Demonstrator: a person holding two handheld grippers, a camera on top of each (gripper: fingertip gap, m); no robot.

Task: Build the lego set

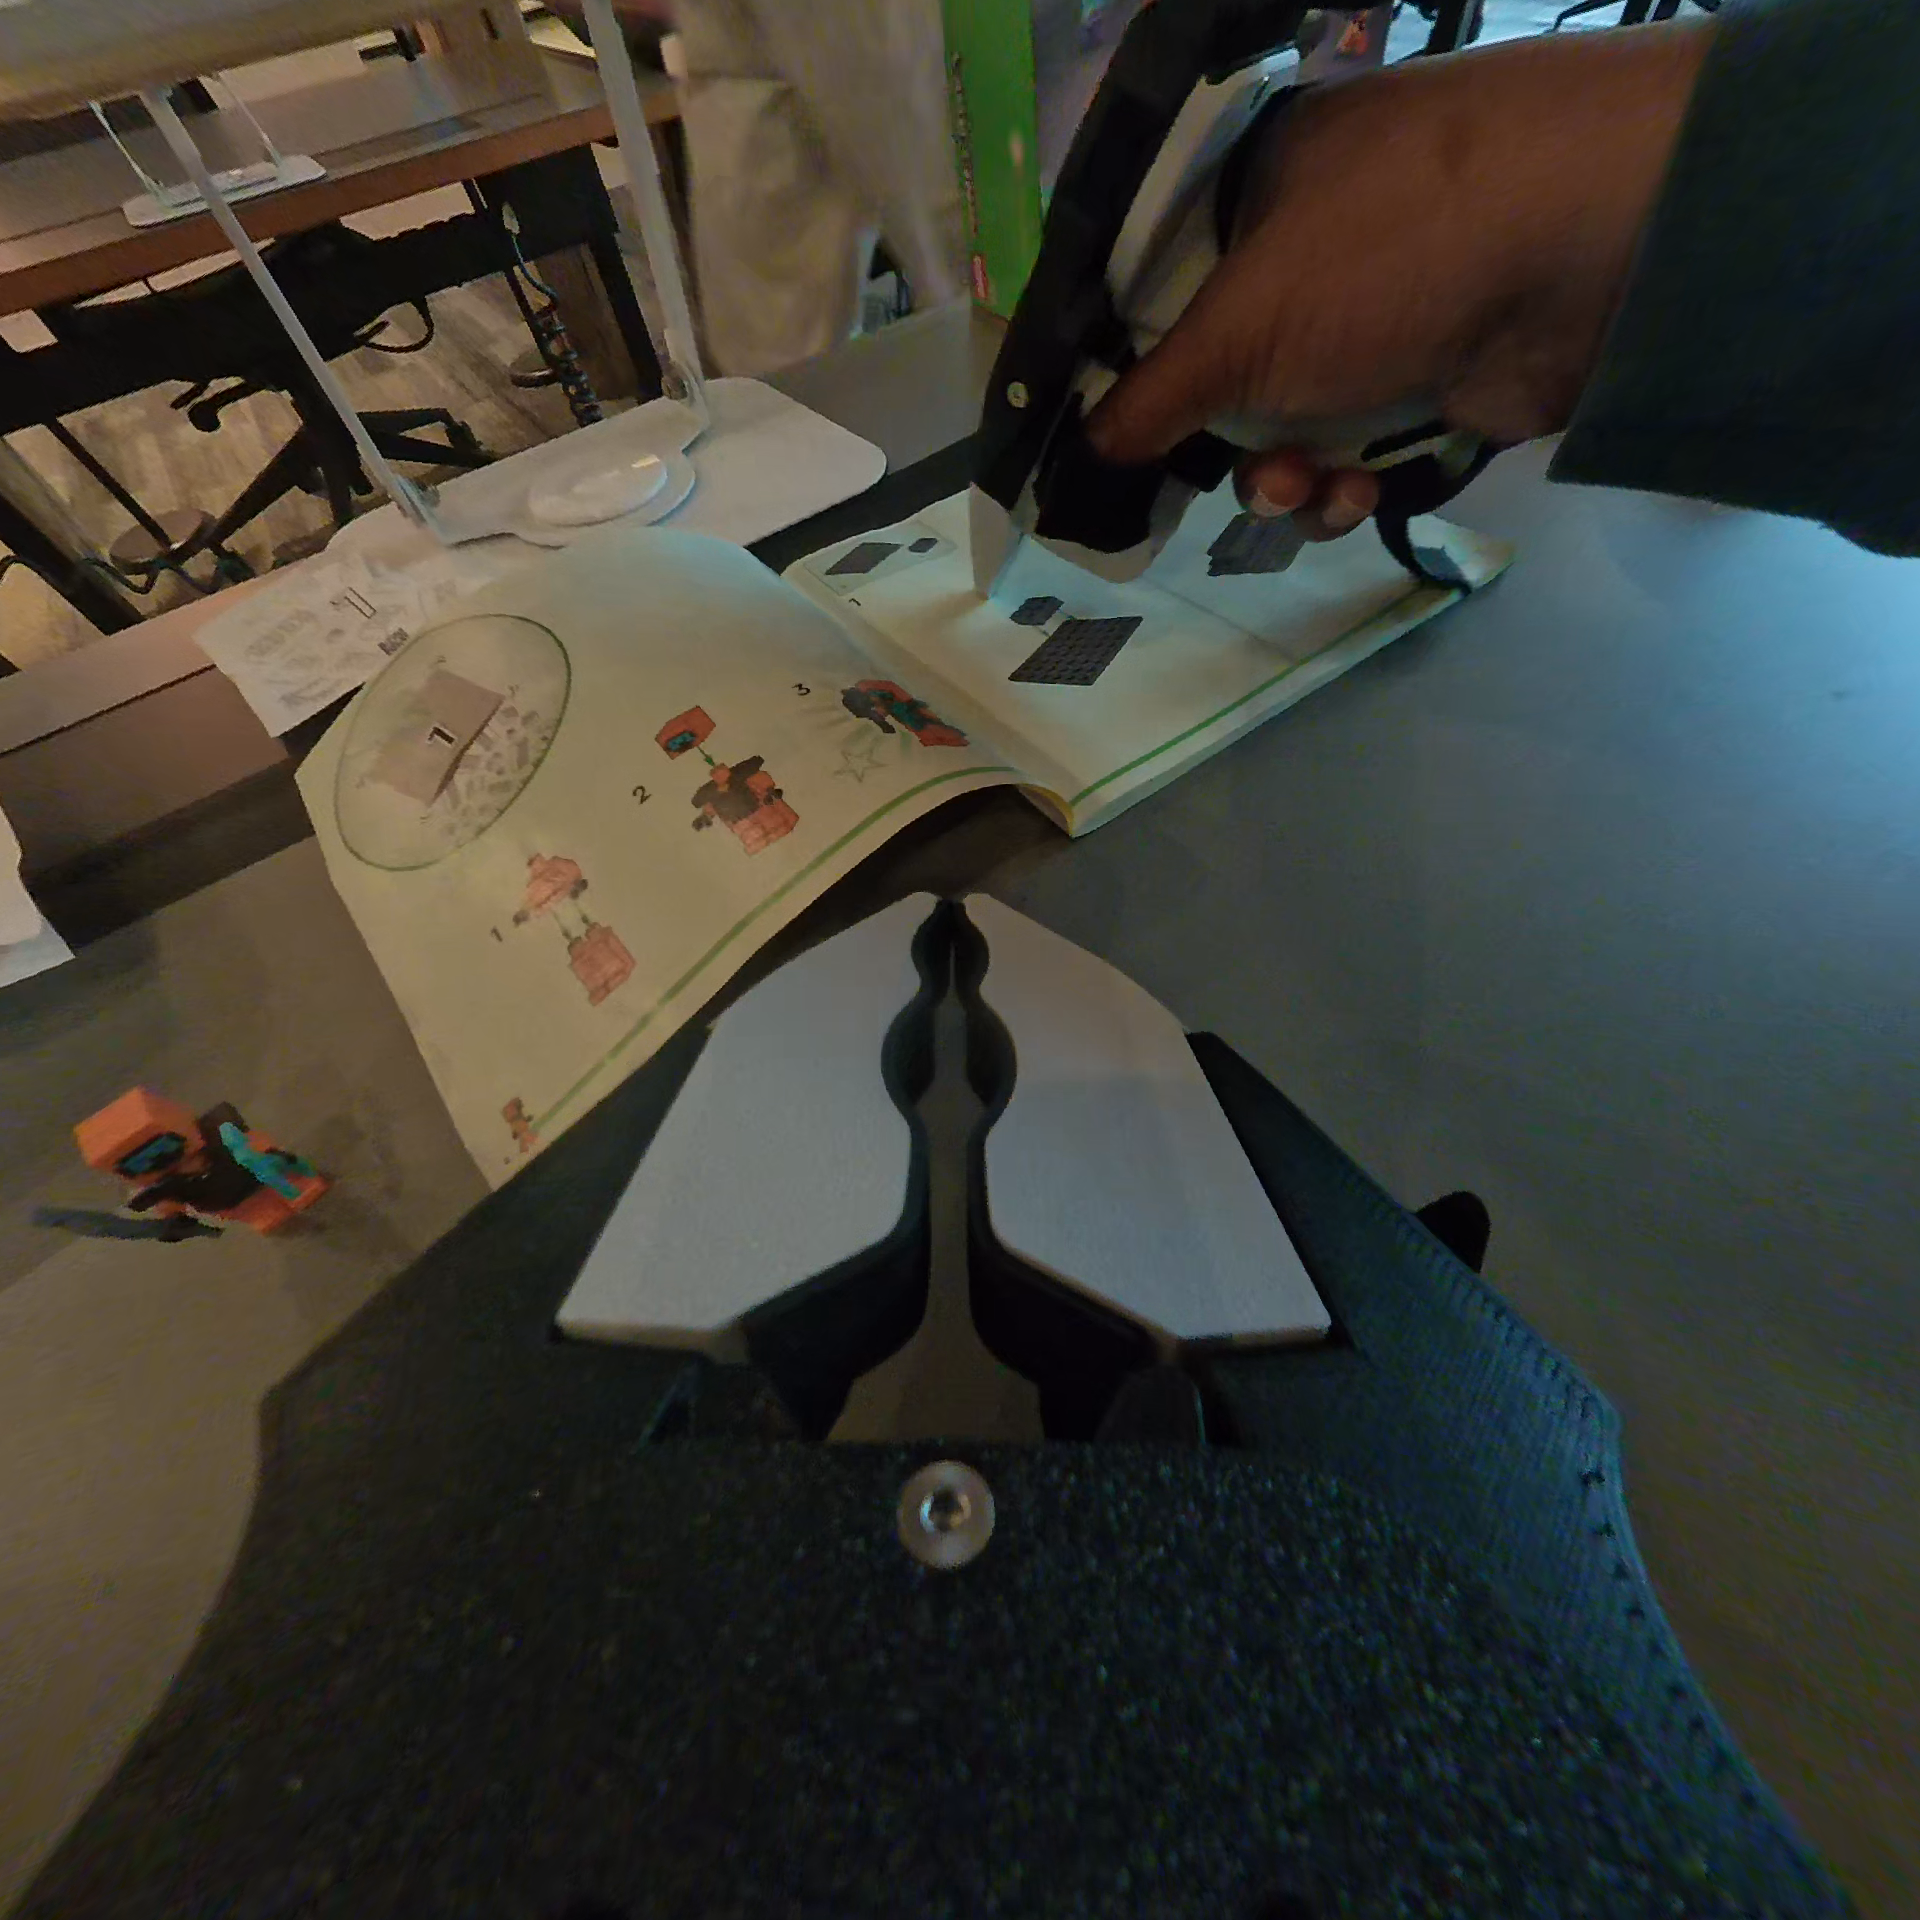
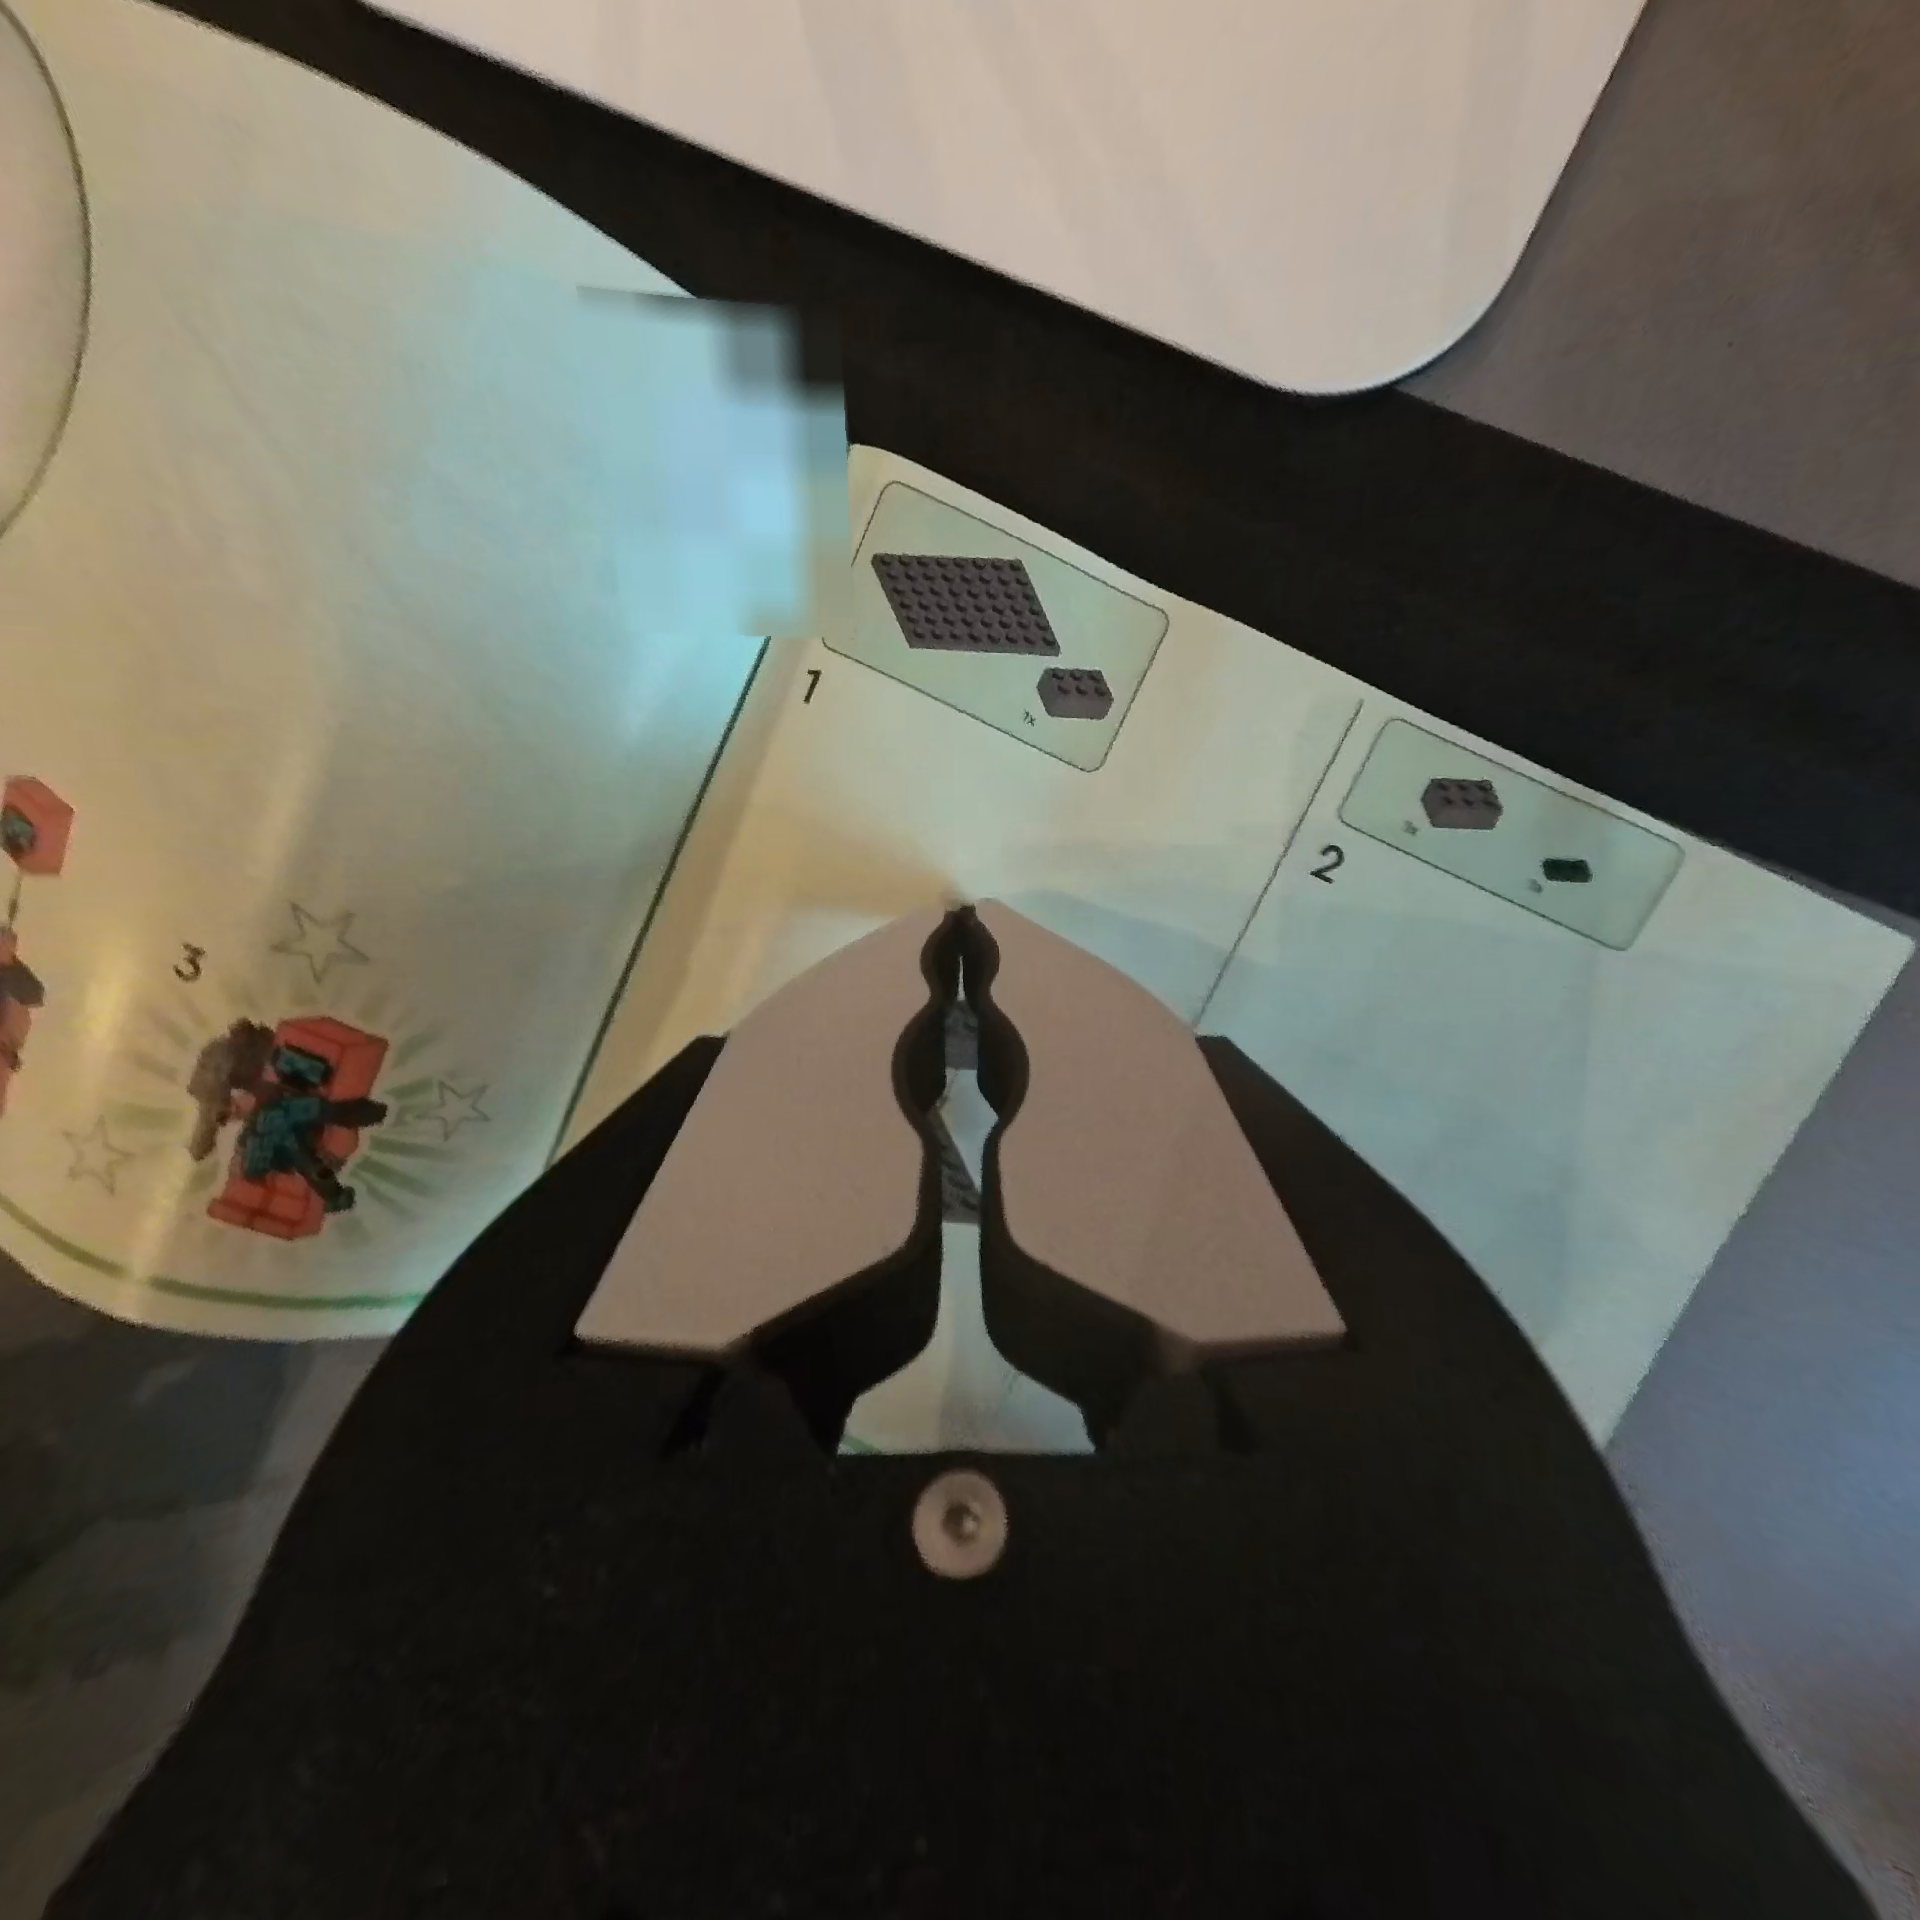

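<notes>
Open booklet point(image 1: 665, 727) on table point(image 1: 1455, 987), pinned flat by right gripper point(image 1: 987, 592), closed, empty | left gripper point(image 1: 951, 914) closed, empty, near | small figure point(image 1: 197, 1158) built, far left | baseplate steps apparently unstarted, bricks unseen

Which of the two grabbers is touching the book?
The right gripper, held by the hand, presses its tip on the instruction booklet's flat right page. The left gripper hovers shut just short of the booklet's near edge.

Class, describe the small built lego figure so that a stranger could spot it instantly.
Start at the open instruction booklet on the grey table. Left of it, apart from the pages, stands the lego figure. It alone is a real orange, black and teal model, not print.
</notes>
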